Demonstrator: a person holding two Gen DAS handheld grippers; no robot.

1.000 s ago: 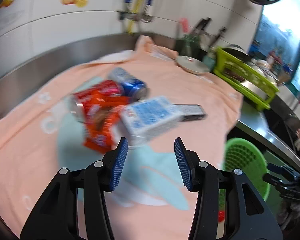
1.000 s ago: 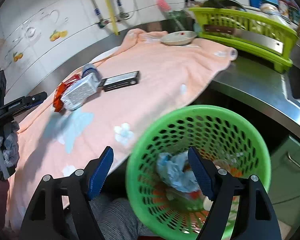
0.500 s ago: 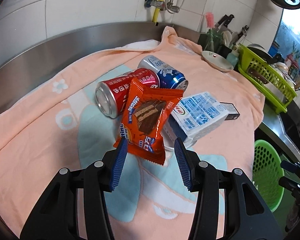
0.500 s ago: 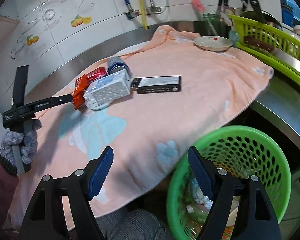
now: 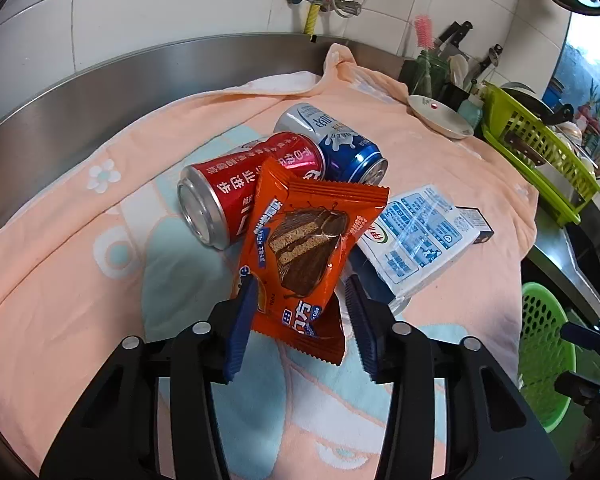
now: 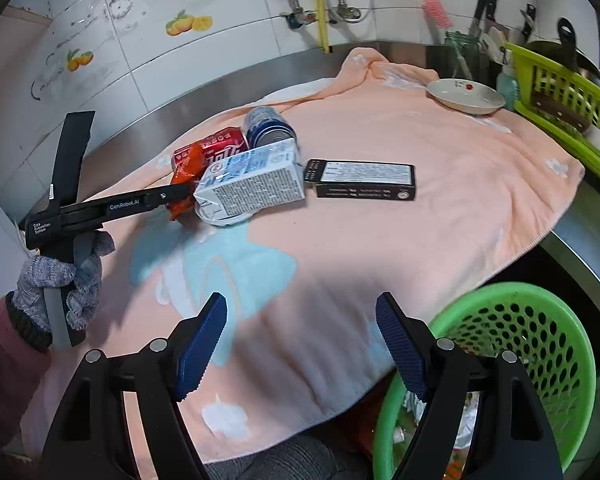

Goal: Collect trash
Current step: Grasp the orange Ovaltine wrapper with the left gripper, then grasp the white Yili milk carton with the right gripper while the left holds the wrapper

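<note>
Where the left wrist view looks along its fingers, the left gripper [image 5: 302, 320] stands with jaws parted around the lower end of an orange snack wrapper [image 5: 304, 248], pads beside the packet but no firm pinch visible. Wrapper: glossy orange, crimped ends, printed chocolate wafer cake, white and blue Chinese characters. It leans on a red can [image 5: 246, 186] lying on its side; a blue-and-white can [image 5: 334, 140] lies just behind, a white-and-blue milk carton [image 5: 420, 236] just to the right. All rest on a peach towel [image 5: 60, 280] with bare cloth to the left; a steel backsplash bounds the far edge. Green basket [image 5: 544, 360] sits below the counter edge at right.

Right wrist view: right gripper [image 6: 302, 344] released, jaws wide, holding nothing, above open towel [image 6: 440, 232] near its front edge, the basket [image 6: 540, 344] just beside. Black box [image 6: 364, 180] lies flat beside the carton [image 6: 252, 180]. Left tool's arm reads "GenRobot.AI".
</note>
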